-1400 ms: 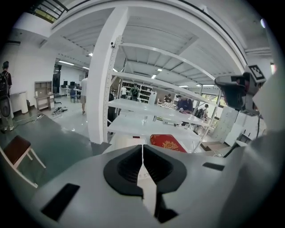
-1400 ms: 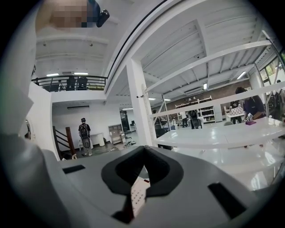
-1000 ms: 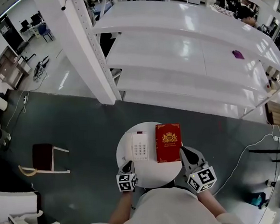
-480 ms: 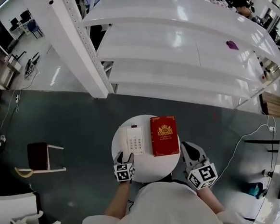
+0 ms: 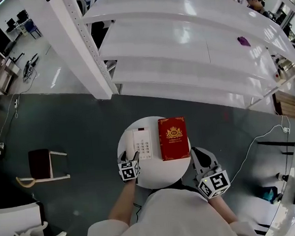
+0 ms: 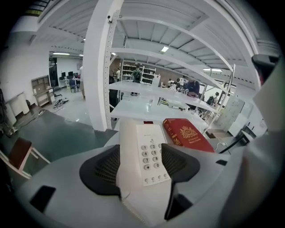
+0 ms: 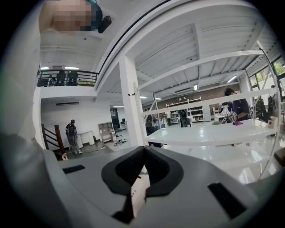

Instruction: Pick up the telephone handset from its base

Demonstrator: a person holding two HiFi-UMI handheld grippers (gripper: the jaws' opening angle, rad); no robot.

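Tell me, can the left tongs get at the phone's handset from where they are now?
Probably yes. The left tongs have just been opening and now stand wide around the near end of the handset and its base. Nothing lies over it; the red book sits to one side.

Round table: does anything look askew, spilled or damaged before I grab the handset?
Nothing stands out. The telephone lies flat on the round table, handset seated on its base, red book square beside it; no spill or damage visible.
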